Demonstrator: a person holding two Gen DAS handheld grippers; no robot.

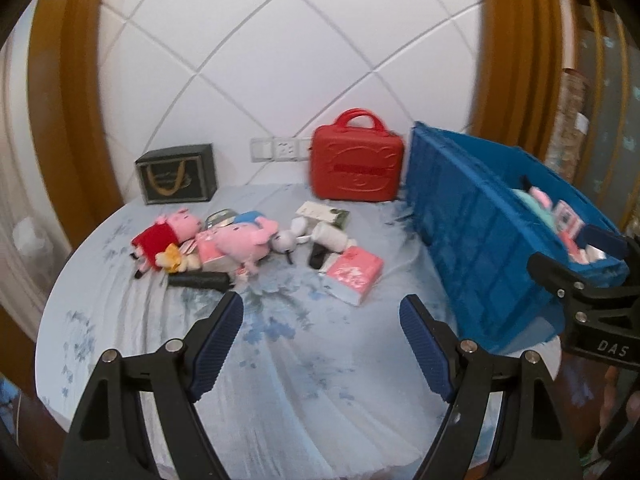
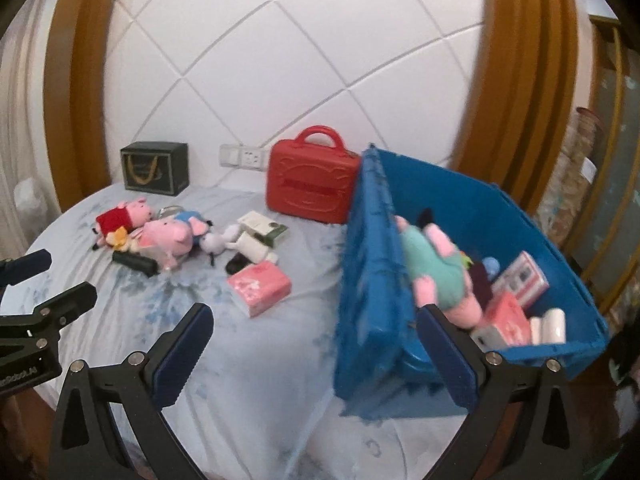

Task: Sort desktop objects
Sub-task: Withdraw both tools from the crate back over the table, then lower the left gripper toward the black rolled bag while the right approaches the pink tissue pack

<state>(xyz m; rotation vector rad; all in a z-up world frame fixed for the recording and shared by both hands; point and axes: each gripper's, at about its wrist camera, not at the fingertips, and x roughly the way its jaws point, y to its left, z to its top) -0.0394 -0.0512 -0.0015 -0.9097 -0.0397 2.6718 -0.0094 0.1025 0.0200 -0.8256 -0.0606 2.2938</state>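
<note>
We see the right gripper (image 2: 314, 354) with jaws spread wide and nothing between them, above a bed sheet (image 2: 248, 392). The blue crate (image 2: 372, 320) sits at the bed's right edge, holding a teal plush toy (image 2: 434, 268) and pink packets. A red case (image 2: 310, 188) stands at the far edge. A pink tissue pack (image 2: 260, 286) lies mid-bed; plush pigs (image 2: 168, 236) cluster left. The left gripper (image 2: 44, 300) shows at the left.

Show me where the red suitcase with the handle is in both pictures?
Left wrist view: the red suitcase stands right of centre against the white wall, just left of the blue crate.
Right wrist view: the red suitcase stands near the centre, touching the crate's far corner.
Shared landmark: the wall socket just left of it.
</note>
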